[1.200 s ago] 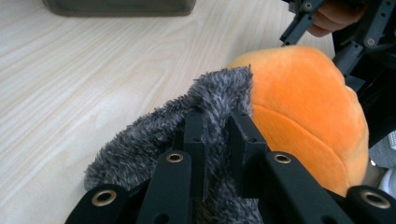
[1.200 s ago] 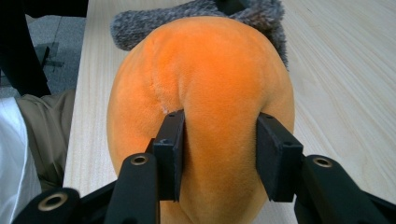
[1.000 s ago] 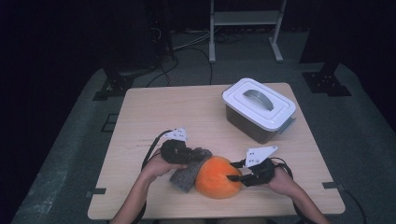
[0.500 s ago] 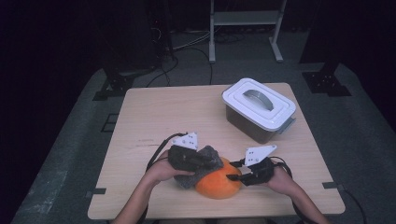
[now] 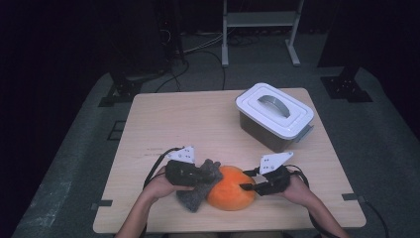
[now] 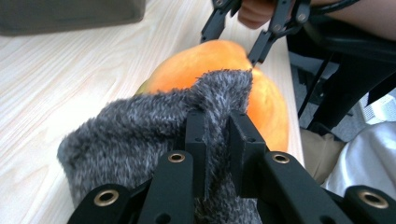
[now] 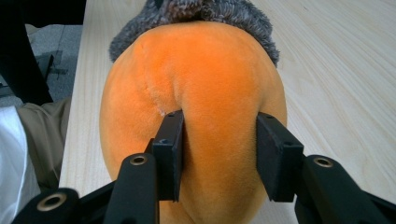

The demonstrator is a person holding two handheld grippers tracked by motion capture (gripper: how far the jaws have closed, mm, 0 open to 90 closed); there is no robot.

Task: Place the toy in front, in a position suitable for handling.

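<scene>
Lower centre of the high view: orange plush fruit [image 5: 231, 188] lying on the wooden table [image 5: 198, 124], near the person's edge. Right gripper [image 5: 246, 187] has its jaws pressed into one end of it; in the right gripper view the plush [image 7: 196, 116] bulges between the two pads, so it's a firm pinch, looks like an anchor hold to stop the toy sliding or rolling.

Left gripper [image 5: 203, 173] pinches a grey fuzzy sleeve [image 5: 198, 191], jaws nearly together with just the fabric edge between them. In the left gripper view the sleeve [image 6: 140, 135] is bunched and its mouth laps over the near end of the fruit [image 6: 205, 60], right gripper's jaws [image 6: 247, 44] at the top of that frame on the far end. Opposed grips make sense: one holds the body, the other works the cover along it. Can't tell whether it's going on or coming off.

White-lidded clear storage box [image 5: 274, 115] sits upper right of the table, closed, handle flat, well apart from both hands
</scene>
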